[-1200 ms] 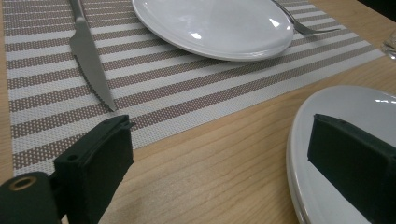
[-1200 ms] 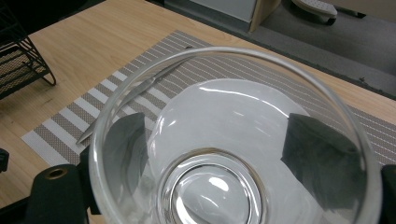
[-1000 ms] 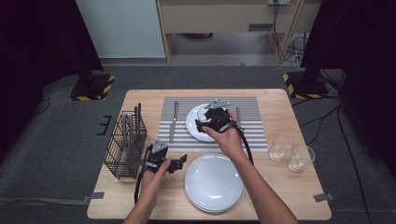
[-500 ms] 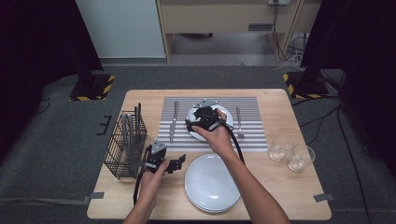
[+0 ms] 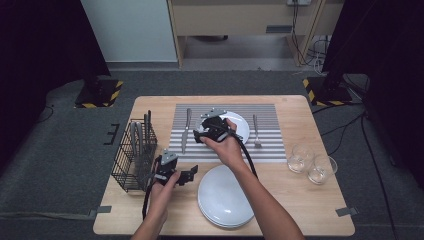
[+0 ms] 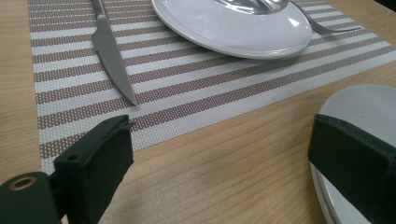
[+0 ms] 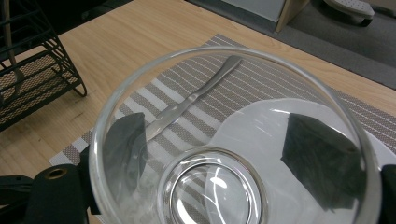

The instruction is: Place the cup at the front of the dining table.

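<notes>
Evidently the right gripper (image 5: 214, 131) clamps a clear glass bowl (image 7: 233, 140) between its jaws, one jaw against each side of the wall, mouth tipped toward the camera, so it can be set on the white plate (image 7: 299, 126) directly beneath them. Meanwhile the left gripper (image 6: 219, 154) waits low over the bare wood, jaws wide and empty, the knife (image 6: 109, 49) ahead of its left jaw and the stacked plates (image 6: 369, 107) under its right.

This looks like a lab or test room, not a home. The wooden table (image 5: 310, 200) stands on grey carpet (image 5: 75, 150), with black curtains (image 5: 40, 45) at both sides, yellow-black hazard tape on stand bases (image 5: 102, 95), and loose cables (image 5: 305, 35) by the wall.
</notes>
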The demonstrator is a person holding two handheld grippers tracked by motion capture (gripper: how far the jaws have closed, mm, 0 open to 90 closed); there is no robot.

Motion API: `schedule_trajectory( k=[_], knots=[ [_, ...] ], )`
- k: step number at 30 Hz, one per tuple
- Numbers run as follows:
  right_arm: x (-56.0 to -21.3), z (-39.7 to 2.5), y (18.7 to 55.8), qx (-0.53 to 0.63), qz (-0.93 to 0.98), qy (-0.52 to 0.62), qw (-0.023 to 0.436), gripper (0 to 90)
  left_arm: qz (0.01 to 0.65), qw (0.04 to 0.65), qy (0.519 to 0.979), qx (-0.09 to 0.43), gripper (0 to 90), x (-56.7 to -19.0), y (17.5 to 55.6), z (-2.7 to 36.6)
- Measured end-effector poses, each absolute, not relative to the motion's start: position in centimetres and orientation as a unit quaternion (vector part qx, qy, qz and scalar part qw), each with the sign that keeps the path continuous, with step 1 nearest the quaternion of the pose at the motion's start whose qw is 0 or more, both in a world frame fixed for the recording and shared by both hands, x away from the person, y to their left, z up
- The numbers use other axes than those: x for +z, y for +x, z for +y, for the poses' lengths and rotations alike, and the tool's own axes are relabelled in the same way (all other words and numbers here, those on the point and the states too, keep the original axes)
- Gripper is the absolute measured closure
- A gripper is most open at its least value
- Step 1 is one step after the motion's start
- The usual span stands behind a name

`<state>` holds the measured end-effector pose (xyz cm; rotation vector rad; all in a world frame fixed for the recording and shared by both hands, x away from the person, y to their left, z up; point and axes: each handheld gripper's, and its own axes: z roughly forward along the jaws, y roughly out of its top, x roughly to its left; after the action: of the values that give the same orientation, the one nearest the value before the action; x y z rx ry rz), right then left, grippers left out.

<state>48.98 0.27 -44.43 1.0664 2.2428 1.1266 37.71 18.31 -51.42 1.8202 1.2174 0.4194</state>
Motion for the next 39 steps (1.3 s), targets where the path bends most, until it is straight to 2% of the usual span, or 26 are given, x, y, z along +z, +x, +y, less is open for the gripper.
schedule_trajectory(
  k=[39],
  knots=[
    [-47.9,3.8,48.0,0.402,0.818,0.371,0.179,19.8,0.496,0.433,0.734,0.166,6.1,-52.2,37.8,19.2]
  ],
)
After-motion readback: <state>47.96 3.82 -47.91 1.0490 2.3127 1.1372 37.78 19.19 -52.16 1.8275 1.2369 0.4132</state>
